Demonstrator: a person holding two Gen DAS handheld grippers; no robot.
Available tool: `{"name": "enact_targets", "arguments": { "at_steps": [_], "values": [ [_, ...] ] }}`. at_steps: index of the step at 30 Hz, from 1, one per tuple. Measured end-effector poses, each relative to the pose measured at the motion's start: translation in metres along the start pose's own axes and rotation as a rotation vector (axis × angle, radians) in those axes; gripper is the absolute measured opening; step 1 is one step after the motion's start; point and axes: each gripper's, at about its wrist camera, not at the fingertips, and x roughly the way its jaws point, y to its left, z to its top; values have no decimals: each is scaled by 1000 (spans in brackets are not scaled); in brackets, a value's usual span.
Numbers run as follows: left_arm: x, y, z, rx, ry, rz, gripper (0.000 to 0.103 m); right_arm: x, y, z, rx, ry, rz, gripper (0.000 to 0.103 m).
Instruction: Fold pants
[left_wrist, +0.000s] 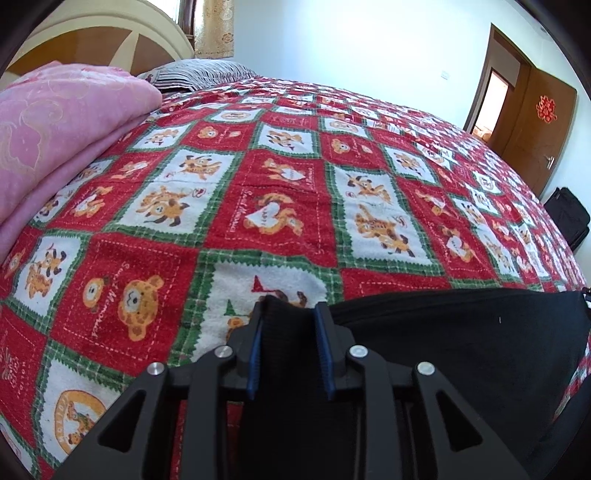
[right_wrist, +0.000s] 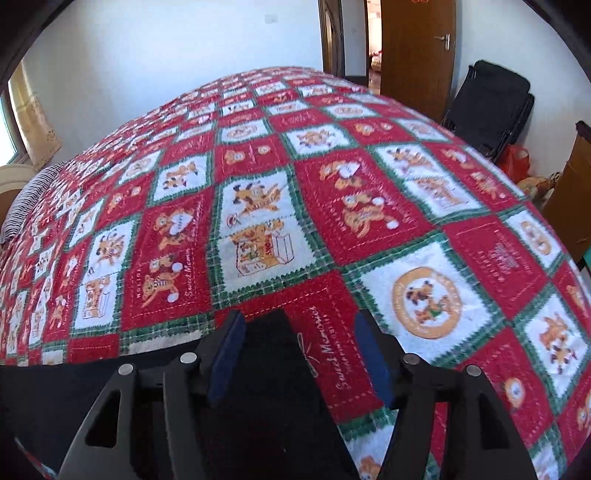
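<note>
1. A bed covered in a red, green and white patchwork spread with cartoon animals fills both views.
2. In the left wrist view a folded pink blanket lies on the bed at the far left, with a striped pillow behind it near the headboard. None of these touch the pants.
3. A brown door stands open on the far wall; a black bag sits on the floor beside the bed. In the right wrist view a black folded chair leans near the doorway.
4. The black pants lie on the near edge of the bed, stretching from the left claw toward the right side of that view.
5. The left claw is narrowed, its blue pads pressing a bunched ribbed end of the pants between them.
6. The right claw is spread wide. A corner of the pants lies between its fingers beside the left pad, with bare bedspread showing next to the right pad; neither pad clamps the cloth.
</note>
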Motion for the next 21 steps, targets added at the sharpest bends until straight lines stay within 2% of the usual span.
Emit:
{"name": "enact_targets", "arguments": {
  "at_steps": [2, 3, 4, 5, 6, 7, 14, 21],
  "values": [
    [0, -1, 1, 9, 1, 5, 28, 6, 5, -1, -29, 7, -2, 62],
    [-1, -2, 2, 18, 0, 2, 25, 6, 8, -2, -52, 4, 0, 50],
    [-2, -3, 3, 27, -4, 0, 22, 7, 11, -1, -66, 10, 15, 28],
    [-3, -6, 3, 37, -7, -4, 14, 8, 12, 0, -66, 12, 20, 23],
    [-4, -8, 3, 50, -11, -3, 12, 7, 13, 1, -66, 12, 8, 17],
    [-6, -10, 3, 63, -20, -1, 12, 5, 15, 1, -72, 9, 6, 5],
    [-32, -5, 5, 47, -121, -69, 12, -46, 14, -6, -99, -115, 22, 5],
    [-68, 4, 0, -2, -236, -176, 12, -115, -5, -35, -109, -256, 72, 5]
  ]
}}
